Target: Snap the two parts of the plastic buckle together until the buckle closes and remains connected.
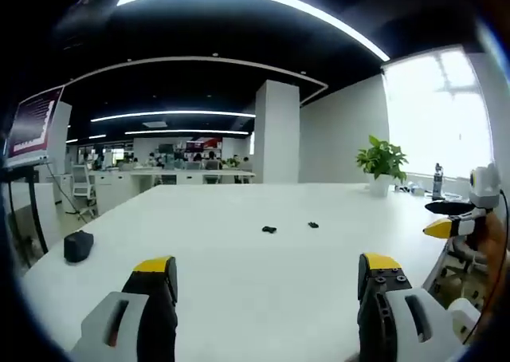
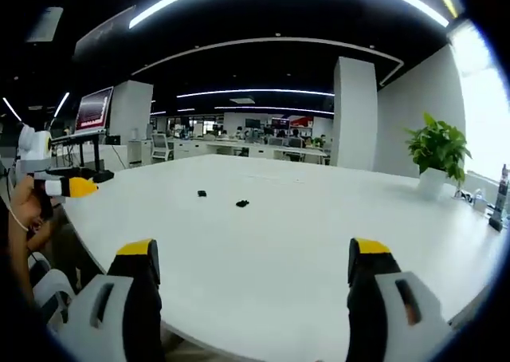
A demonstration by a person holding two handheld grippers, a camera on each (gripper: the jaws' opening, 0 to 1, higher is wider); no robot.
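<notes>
Two small black buckle parts lie apart on the white table (image 1: 239, 250). In the left gripper view one buckle part (image 1: 269, 230) sits near the middle and the other buckle part (image 1: 313, 225) a little to its right. The right gripper view has the same pieces, one buckle part (image 2: 202, 193) on the left and the other buckle part (image 2: 242, 203) beside it. My left gripper (image 1: 267, 278) is open, well short of them, holding nothing. My right gripper (image 2: 253, 266) is open too, with nothing between its jaws. The right gripper (image 1: 446, 226) shows at the left gripper view's right edge, and the left gripper (image 2: 73, 187) at the right gripper view's left edge.
A black object (image 1: 78, 246) lies near the table's left edge. A potted plant (image 1: 382, 164) and a bottle (image 1: 437, 182) stand at the far right by the window. A white pillar (image 1: 276, 131), desks and a wall screen (image 2: 92, 109) lie beyond the table.
</notes>
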